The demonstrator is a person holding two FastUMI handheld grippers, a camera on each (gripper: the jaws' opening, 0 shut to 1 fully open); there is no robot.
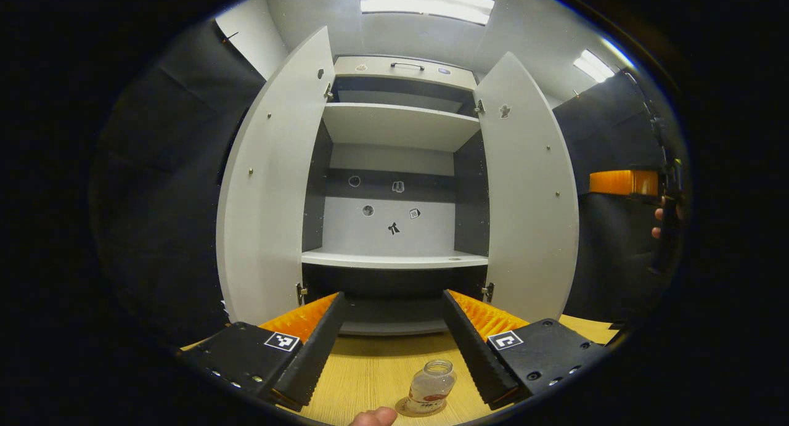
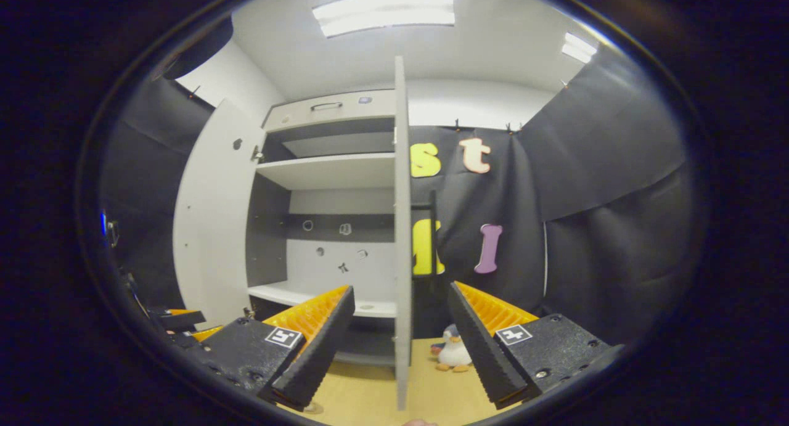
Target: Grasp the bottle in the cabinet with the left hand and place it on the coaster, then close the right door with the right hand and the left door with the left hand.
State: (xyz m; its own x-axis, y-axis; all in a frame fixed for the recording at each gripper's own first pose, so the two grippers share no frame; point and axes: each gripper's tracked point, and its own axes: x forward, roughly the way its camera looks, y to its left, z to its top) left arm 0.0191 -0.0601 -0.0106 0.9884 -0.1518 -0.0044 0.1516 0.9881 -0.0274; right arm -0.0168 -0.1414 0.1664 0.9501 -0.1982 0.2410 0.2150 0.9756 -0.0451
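Bottle of clear glass, lidless, standing upright on a round coaster on the wooden tabletop, in front of the open cabinet and between the left gripper's two fingers, which are spread wide apart and touch nothing; a fingertip of the person's hand shows just beside the coaster; cabinet shelves bare, with small stickers on the back panel; left door and right door both swung open toward the camera; in the right gripper view, the right gripper sits at the cabinet's right side with its fingers wide apart, the right door's edge standing between them without contact; a small penguin toy stands on the tabletop beside that door.
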